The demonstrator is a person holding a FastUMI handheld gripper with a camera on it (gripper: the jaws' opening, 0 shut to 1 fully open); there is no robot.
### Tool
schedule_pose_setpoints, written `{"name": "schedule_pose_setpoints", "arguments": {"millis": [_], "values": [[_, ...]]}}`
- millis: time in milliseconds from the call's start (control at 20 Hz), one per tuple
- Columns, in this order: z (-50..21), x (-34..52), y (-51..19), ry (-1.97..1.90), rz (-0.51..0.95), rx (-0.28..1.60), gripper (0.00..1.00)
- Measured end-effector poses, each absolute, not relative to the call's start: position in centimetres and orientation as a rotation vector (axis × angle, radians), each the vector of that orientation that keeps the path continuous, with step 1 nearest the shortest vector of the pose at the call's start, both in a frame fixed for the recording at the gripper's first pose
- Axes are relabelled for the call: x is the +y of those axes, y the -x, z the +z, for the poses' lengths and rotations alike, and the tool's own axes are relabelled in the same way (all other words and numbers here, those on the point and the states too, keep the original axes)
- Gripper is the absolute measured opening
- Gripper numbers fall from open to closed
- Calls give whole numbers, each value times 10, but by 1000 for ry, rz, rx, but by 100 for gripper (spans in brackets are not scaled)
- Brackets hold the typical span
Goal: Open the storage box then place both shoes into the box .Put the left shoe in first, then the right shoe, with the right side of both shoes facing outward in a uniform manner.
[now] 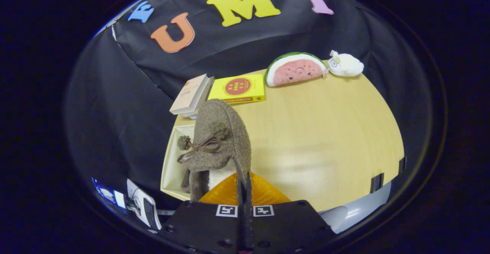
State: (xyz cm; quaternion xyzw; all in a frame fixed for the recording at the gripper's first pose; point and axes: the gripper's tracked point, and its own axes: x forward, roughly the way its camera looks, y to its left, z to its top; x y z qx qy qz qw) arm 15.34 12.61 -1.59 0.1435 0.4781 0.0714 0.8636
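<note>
Gripper (245, 187) fingers pinched on brown felt shoe (218, 139) over open cream storage box (168, 170) and orange lid (264, 194); books (237, 88) at 12 o'clock, watermelon plush (294, 69) at 1 o'clock.

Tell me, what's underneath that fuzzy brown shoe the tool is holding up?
The gripper is shut on the brown shoe, which hangs over the open cream storage box, with an orange lid beside it. The shoe covers most of the box's inside.

A fuzzy brown shoe (220, 139) with a bow and pom-poms is hanging toe-up, pinched at its rim between closed jaws, over the open white storage box (170, 166) with its orange lid (264, 194).
</note>
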Motion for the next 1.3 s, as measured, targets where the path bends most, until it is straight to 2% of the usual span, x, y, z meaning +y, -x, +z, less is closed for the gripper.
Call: {"name": "schedule_pose_setpoints", "arguments": {"millis": [300, 600, 950, 1300], "values": [[-32, 208, -169, -297, 168, 993, 0], [-74, 254, -187, -260, 119, 987, 0], [-115, 261, -183, -209, 54, 993, 0], [-121, 251, -187, -191, 16, 941, 1]]}}
